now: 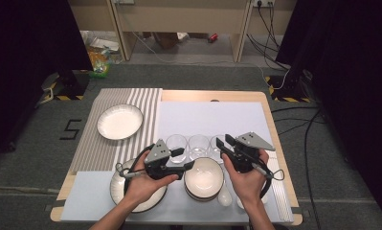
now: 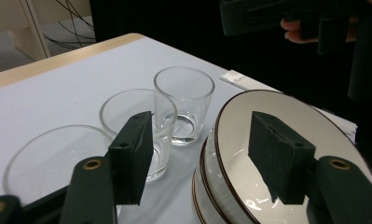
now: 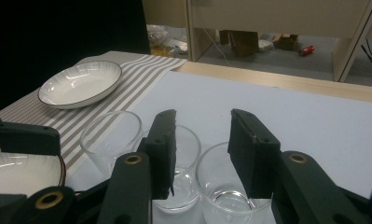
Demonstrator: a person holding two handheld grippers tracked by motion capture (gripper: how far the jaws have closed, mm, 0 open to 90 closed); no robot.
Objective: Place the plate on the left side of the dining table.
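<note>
Three clear glasses (image 1: pixel 198 143) stand in a row on the pale mat, with a stack of white, dark-rimmed bowls (image 1: pixel 204 178) just in front of them. My left gripper (image 1: pixel 185 159) comes in from the left at the stack. In the left gripper view it (image 2: pixel 204 158) is open, one jaw outside the top bowl (image 2: pixel 239 135) beside a glass (image 2: pixel 127 109) and the other over the bowl's inside, with the rim between them and untouched. My right gripper (image 1: pixel 225 142) hovers open by the rightmost glass (image 3: pixel 221 186), nothing gripped (image 3: pixel 202 149).
A white plate (image 1: pixel 120 121) rests on the striped placemat (image 1: pixel 97 143) at the back left. Another plate (image 1: pixel 145 203) lies under the left hand. White spoons (image 1: pixel 224 196) lie right of the bowls. The table's right edge (image 1: pixel 279 143) is close to the right hand.
</note>
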